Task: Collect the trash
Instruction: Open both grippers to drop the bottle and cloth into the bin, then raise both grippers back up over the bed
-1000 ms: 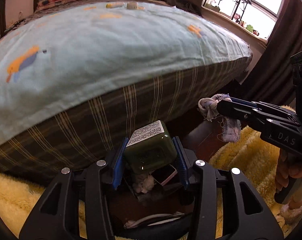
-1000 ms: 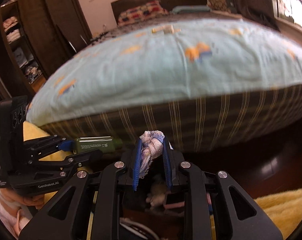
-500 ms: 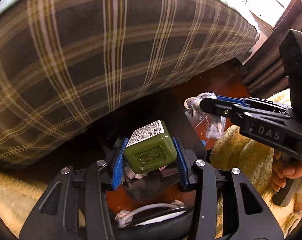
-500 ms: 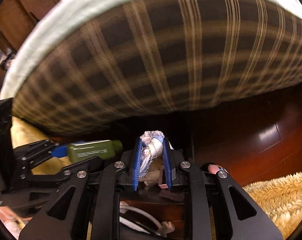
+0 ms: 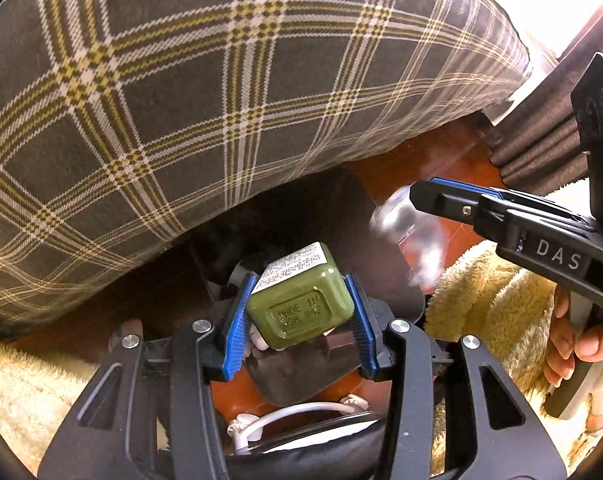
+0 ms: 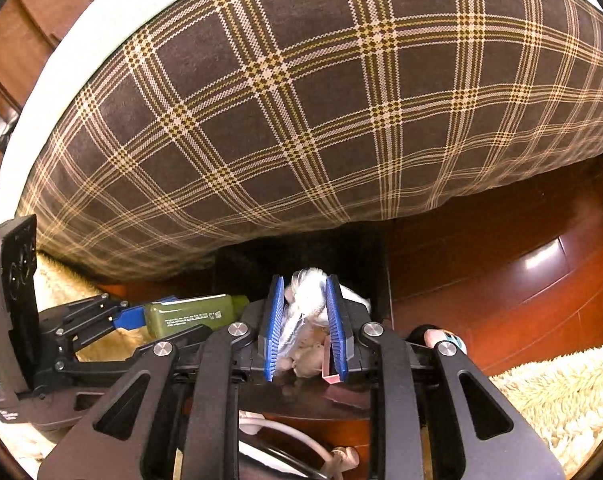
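My left gripper [image 5: 299, 312] is shut on a green plastic bottle [image 5: 299, 304] with a white label, held low above a dark bin [image 5: 301, 376] on the floor. The bottle also shows in the right wrist view [image 6: 189, 314]. My right gripper [image 6: 304, 320] is shut on a white crumpled rag [image 6: 307, 292], which shows blurred in the left wrist view [image 5: 409, 232], to the right of the bottle. Both hang over the dark bin [image 6: 301, 400], where some trash lies.
The plaid side of a bed [image 5: 181, 100] fills the view straight ahead, close. Red-brown wood floor [image 6: 521, 280] lies to the right. A yellow shaggy rug [image 5: 481, 304] lies around the bin. A white cable [image 5: 293, 412] lies below the grippers.
Both grippers have dropped lower and closer to the bed's side and the bin. The bed top has left the view. The rag is blurred, in motion.
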`<state>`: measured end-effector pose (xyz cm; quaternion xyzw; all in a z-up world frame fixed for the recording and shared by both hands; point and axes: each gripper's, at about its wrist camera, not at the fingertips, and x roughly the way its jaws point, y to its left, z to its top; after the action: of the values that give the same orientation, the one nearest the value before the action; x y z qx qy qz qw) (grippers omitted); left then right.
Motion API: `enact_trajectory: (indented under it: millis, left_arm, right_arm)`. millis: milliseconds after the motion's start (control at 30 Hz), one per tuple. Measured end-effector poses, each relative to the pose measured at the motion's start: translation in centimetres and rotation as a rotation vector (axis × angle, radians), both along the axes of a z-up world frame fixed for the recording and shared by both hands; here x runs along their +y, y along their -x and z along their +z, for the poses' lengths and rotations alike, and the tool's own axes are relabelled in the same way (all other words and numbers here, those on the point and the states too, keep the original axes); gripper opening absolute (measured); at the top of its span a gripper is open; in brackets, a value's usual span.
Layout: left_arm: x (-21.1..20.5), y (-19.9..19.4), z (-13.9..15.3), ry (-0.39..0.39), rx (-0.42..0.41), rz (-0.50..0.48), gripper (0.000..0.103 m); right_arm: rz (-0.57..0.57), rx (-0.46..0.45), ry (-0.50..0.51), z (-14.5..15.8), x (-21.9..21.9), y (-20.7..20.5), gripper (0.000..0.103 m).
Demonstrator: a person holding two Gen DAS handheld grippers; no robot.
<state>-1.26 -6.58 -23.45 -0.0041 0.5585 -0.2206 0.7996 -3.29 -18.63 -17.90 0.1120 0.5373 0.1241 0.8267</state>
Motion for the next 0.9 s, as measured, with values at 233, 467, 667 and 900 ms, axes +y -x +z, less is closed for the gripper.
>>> enact_trajectory:
  millis: [233,467,667,900]
  left_arm:
    - [-0.1,0.0,0.0,-0.011,-0.017,0.001,0.052]
    - [0.5,0.5,1.5,-0.001,-0.059,0.031,0.086]
    - [1.5,1.7,6.3,0.018,-0.187,0.027,0.090]
    - [4.4,0.7,14.1,0.066,-0.338,0.112,0.092]
  right_arm:
    - [-0.043,-0.027,0.024,0.0,-1.3,-0.8,0.048]
    - [-0.110,-0.109,0.028,1.7,-3.8,-0.4,0.089]
    - [-0.127,-0.237,-0.027,6.6,-5.8,0.4,0.096]
    - [-0.072,-0.425,0.000,15.5,-5.8,-0.3,0.099]
